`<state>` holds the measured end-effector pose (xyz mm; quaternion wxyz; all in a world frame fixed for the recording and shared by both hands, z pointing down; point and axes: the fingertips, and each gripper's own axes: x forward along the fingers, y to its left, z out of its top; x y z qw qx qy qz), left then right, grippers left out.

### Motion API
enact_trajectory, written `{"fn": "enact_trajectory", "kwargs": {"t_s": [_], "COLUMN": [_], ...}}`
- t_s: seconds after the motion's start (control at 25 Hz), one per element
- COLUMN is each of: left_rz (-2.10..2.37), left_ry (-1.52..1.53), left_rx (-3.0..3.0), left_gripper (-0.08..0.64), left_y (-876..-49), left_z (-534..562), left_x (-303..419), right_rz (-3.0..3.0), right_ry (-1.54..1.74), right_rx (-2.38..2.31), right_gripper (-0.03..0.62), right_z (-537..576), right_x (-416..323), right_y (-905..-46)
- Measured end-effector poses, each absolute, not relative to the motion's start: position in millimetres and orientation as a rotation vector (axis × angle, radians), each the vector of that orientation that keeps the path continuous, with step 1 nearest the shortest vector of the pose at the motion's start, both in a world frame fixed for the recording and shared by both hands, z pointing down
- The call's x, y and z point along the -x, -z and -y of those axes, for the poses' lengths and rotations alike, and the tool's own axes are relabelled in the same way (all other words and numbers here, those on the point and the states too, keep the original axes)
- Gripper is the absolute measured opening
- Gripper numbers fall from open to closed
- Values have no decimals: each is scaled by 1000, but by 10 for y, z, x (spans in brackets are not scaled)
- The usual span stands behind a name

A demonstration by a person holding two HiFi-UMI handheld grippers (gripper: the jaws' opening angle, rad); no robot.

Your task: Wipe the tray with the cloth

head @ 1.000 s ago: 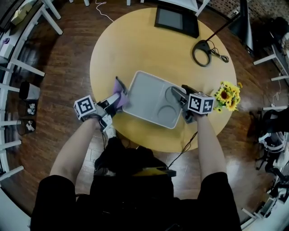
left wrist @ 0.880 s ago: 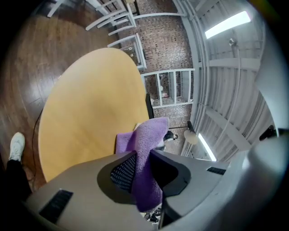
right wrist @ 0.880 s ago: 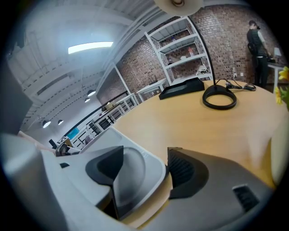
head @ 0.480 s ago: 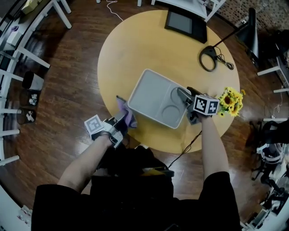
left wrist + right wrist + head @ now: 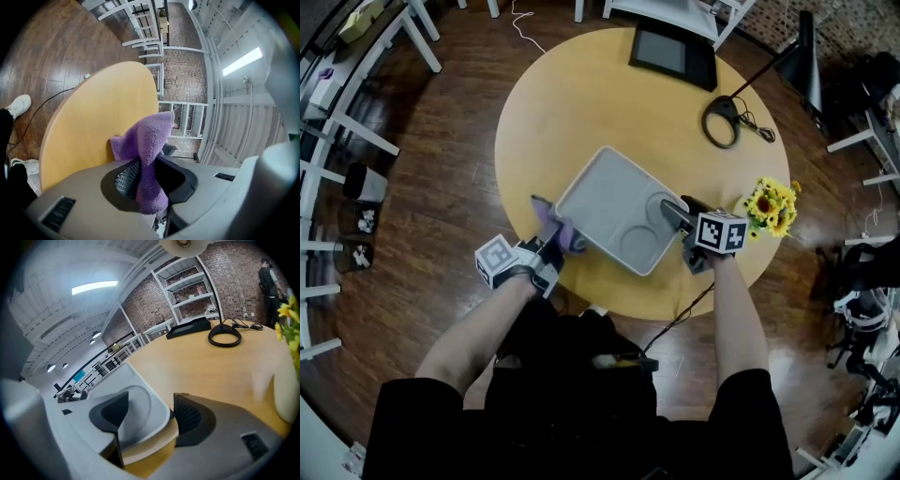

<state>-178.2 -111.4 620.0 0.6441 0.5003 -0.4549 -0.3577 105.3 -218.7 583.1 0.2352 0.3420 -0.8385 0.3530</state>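
Now that our left hand-held gripper (image 5: 552, 244) has just tightened on the purple cloth (image 5: 557, 228), it is back at the tray (image 5: 600, 192) edge. Our right hand-held gripper (image 5: 667, 212) clamps the rim over the desk (image 5: 600, 103), so wiping can resume.

Here we are in what looks like a loft-style lab or studio: a round yellow desk (image 5: 609, 103) on a dark wooden floor (image 5: 441, 159), white metal racks (image 5: 337, 131) ringing the desk, bare brick wall (image 5: 234, 268) and white shelves (image 5: 190, 284) beyond the desk, strip light (image 5: 93, 287) overhead.
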Motion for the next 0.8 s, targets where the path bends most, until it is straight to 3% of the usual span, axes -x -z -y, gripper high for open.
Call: {"fn": "enact_trajectory", "kwargs": {"t_s": [0.48,0.8], "left_rz": [896,722], "left_ry": [518,422], "left_rx": [-1463,-1559], "left_gripper": [67,72], "left_y": [-6054,-6036], "left_z": [2689,2961], "left_x": [1715,1563], "right_rz": [2303,2261], "right_ry": [-1148,-1199], "right_rx": [-1094,-1187], "right_gripper": [299,299], "right_z": [1182,912], "right_x": [-1052,-954], "right_y": [-5851,-5933]}}
